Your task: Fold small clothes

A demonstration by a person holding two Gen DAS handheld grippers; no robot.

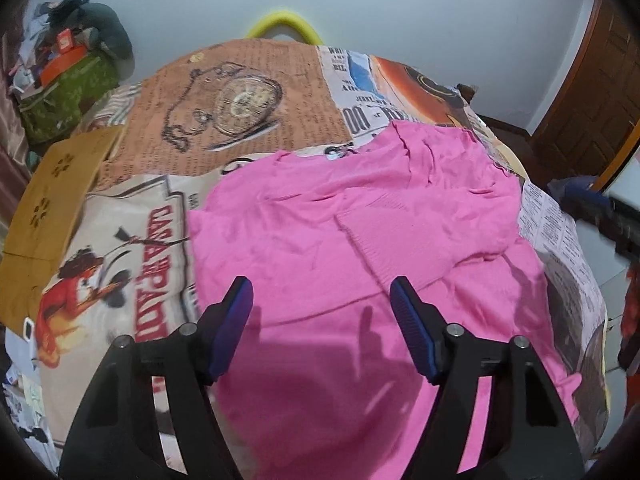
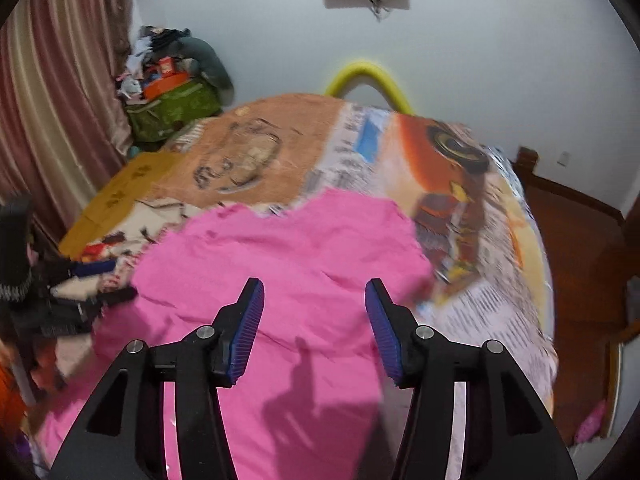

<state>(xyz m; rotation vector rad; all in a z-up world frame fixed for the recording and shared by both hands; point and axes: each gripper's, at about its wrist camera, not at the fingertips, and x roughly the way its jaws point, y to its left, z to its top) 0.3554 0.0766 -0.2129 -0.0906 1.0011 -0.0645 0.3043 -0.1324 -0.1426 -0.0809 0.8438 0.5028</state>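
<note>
On the bed [image 1: 256,92], a pink top [image 1: 340,220] lies spread for folding; both hand-held grippers, left [image 1: 322,292] and right [image 2: 314,296], hover spread, empty.

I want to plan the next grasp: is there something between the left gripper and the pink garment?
Nothing visible. The left gripper is open directly above the pink garment, which lies spread on the printed bedcover; only its shadow falls on the cloth between the fingers.

Garment: we see a pink top [image 2: 288,264] spread on the printed bedcover [image 2: 472,216].
Right gripper [image 2: 314,294]: jaws apart above the top, nothing between them.
Left gripper [image 2: 80,276]: at the top's left edge.
</note>
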